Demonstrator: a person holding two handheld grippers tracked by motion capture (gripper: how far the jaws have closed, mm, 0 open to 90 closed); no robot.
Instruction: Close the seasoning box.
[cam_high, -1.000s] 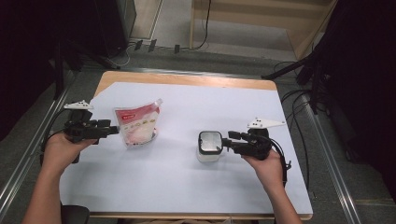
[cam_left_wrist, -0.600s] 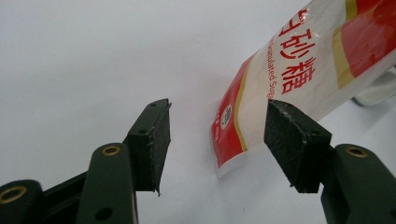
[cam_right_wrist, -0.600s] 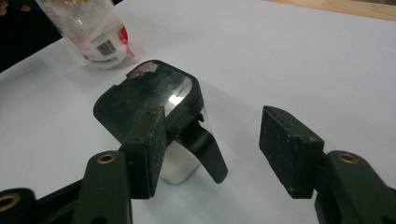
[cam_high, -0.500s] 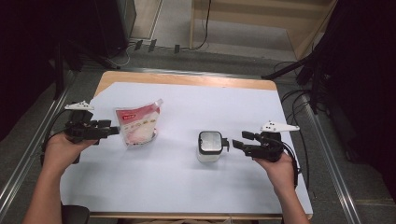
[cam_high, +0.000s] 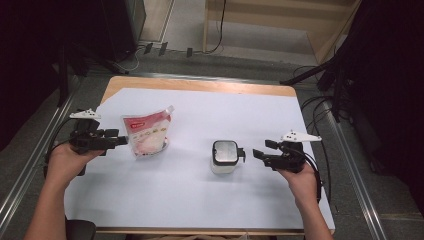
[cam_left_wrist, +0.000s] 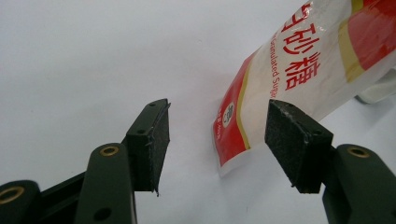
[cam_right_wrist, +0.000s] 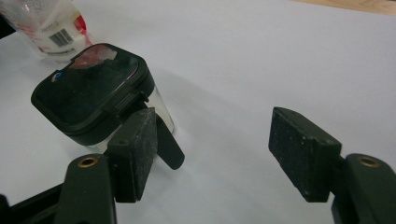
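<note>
A red-and-white sugar bag (cam_high: 146, 134) leaned upright near the surface's left edge; a clear jar (cam_high: 224, 156) with black lid stood mid-surface, toward the right.

I work on a white sheet (cam_high: 200, 200) spread over a wooden table (cam_high: 200, 86) — beyond it, grey floor (cam_high: 190, 30), black cables (cam_high: 320, 107) and a wooden frame (cam_high: 280, 20).

Glossy plastic sugar bag (cam_high: 147, 134), clear jar (cam_high: 224, 157)
</note>
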